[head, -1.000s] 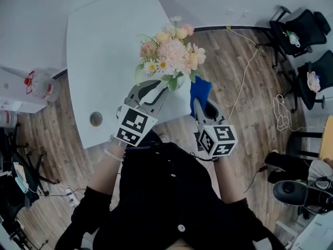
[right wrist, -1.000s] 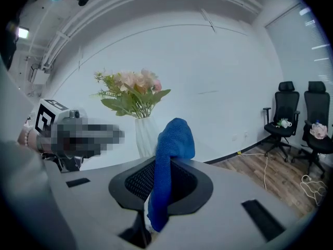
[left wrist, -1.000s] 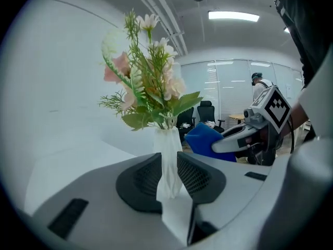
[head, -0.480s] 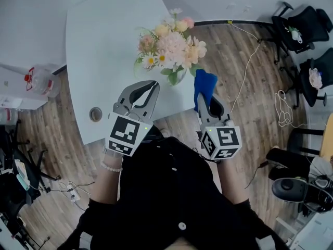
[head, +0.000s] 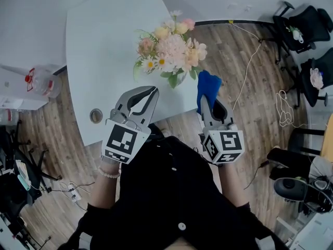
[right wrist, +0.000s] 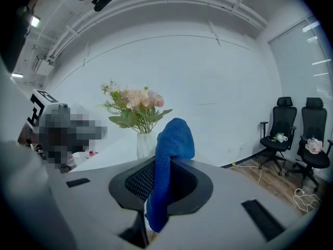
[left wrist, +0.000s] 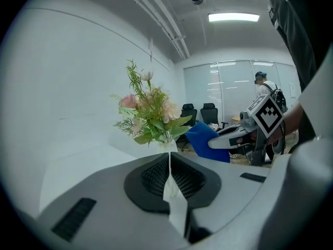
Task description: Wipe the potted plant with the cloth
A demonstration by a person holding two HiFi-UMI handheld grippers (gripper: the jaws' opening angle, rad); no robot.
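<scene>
The potted plant (head: 170, 51) stands upper centre on the white table (head: 101, 46), the left gripper (head: 152, 91) below it pressed together (nothing between its 2 jaws), the right gripper (head: 206, 104) pinching the blue cloth (head: 208, 84).

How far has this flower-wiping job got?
Done: the blue cloth is picked up, clamped in the right gripper. In hand: that cloth is held up near the potted plant; the left gripper is shut and empty. Left: wiping the plant, which stands on the white table; whether any was wiped already, nothing shows.
</scene>
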